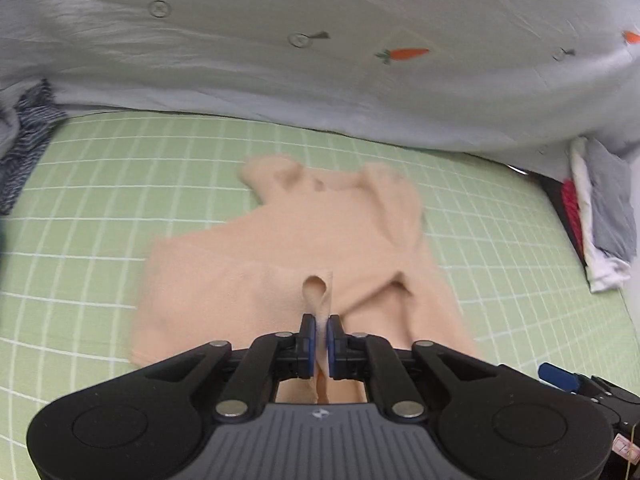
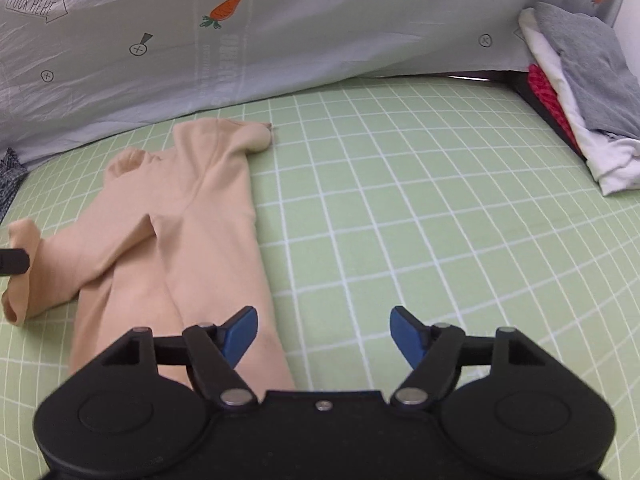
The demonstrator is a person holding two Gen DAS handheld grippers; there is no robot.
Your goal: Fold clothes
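Note:
A peach long-sleeved top (image 1: pixel 280 248) lies on the green checked sheet (image 1: pixel 100 200), neck toward the far side. My left gripper (image 1: pixel 320 334) is shut on the cuff of one sleeve (image 1: pixel 320 292), which is drawn across the body of the top. In the right wrist view the same top (image 2: pixel 192 216) lies to the left. My right gripper (image 2: pixel 324 334) is open and empty, low over the sheet (image 2: pixel 400 200) just right of the top's hem. The left gripper's tip (image 2: pixel 14 262) shows at the left edge on the cuff.
A pale grey quilt with carrot prints (image 1: pixel 320 40) runs along the far side. A stack of folded clothes (image 2: pixel 580 96), grey, white and red, sits at the far right. A dark striped garment (image 1: pixel 24 140) lies at the far left.

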